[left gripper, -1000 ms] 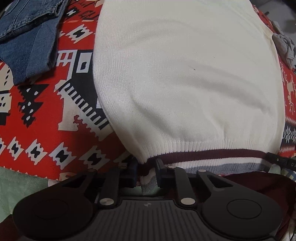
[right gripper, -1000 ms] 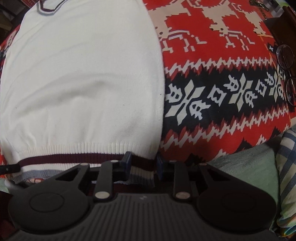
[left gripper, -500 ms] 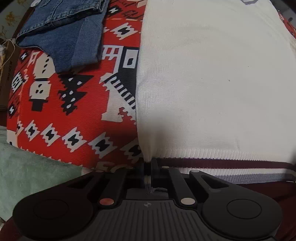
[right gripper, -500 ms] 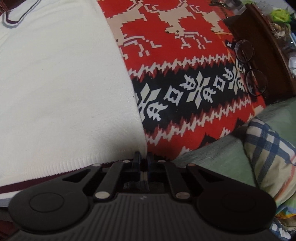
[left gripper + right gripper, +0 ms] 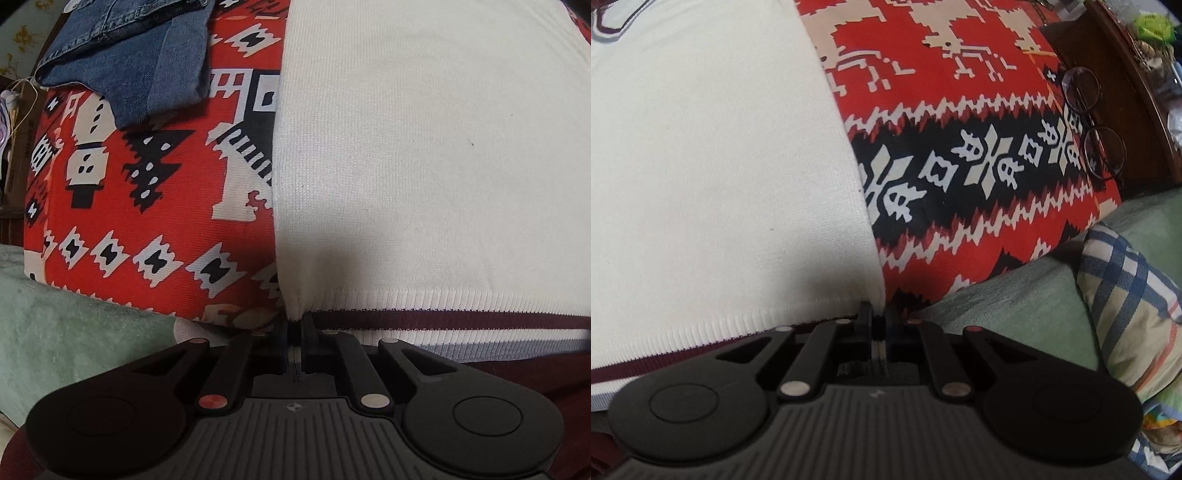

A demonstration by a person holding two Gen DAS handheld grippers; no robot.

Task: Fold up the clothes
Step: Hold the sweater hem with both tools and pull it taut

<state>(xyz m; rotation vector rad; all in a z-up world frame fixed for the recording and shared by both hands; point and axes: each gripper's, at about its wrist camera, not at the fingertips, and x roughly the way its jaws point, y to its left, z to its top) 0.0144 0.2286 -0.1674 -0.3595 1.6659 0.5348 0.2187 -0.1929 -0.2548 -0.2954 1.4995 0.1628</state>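
The white sweater (image 5: 424, 155) lies flat on the red patterned blanket (image 5: 147, 221). The left gripper (image 5: 294, 328) pinches one bottom corner and the right gripper (image 5: 876, 325) pinches the other. Uneven lifting could make a crooked fold, and a wide swing could bump the glasses (image 5: 1089, 122).
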